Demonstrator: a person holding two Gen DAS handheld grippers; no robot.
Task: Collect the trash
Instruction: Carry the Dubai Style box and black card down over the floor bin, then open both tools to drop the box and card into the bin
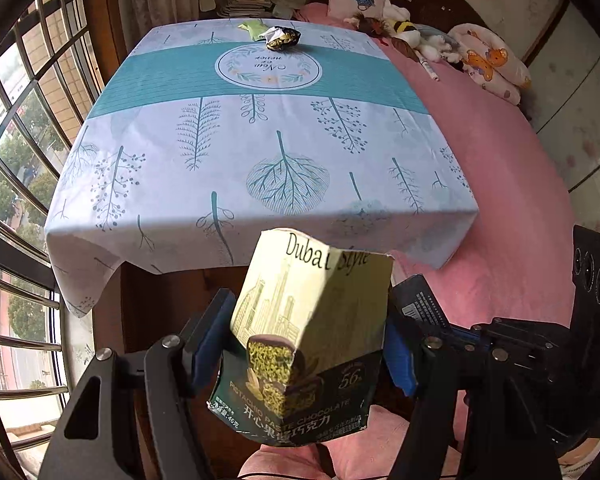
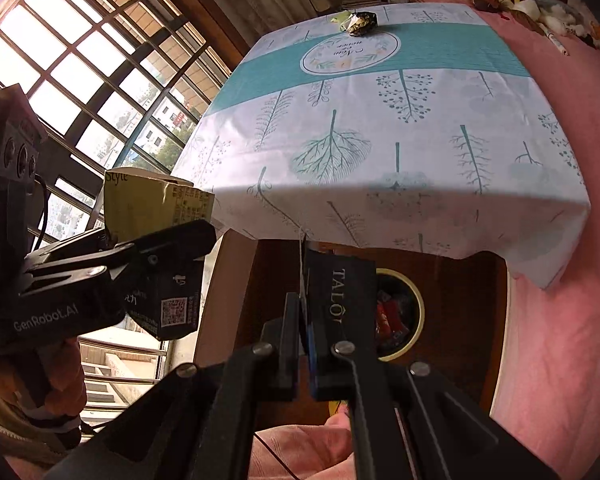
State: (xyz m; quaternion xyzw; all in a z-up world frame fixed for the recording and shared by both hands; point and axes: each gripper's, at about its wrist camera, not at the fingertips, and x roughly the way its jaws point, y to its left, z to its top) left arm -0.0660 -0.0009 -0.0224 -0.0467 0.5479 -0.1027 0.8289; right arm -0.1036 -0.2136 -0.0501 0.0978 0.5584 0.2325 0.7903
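Nearby, crumpled foil wrapper, boxy carton.

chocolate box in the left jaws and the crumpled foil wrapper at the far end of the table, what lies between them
Only bare patterned tablecloth lies between the chocolate box and the foil wrapper; nothing else sits on that stretch. The left wrist view shows it.

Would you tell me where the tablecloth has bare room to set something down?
The tablecloth is bare from its near edge up to the teal band. Only the far edge is crowded: a crumpled foil wrapper sits beside a green wrapper.
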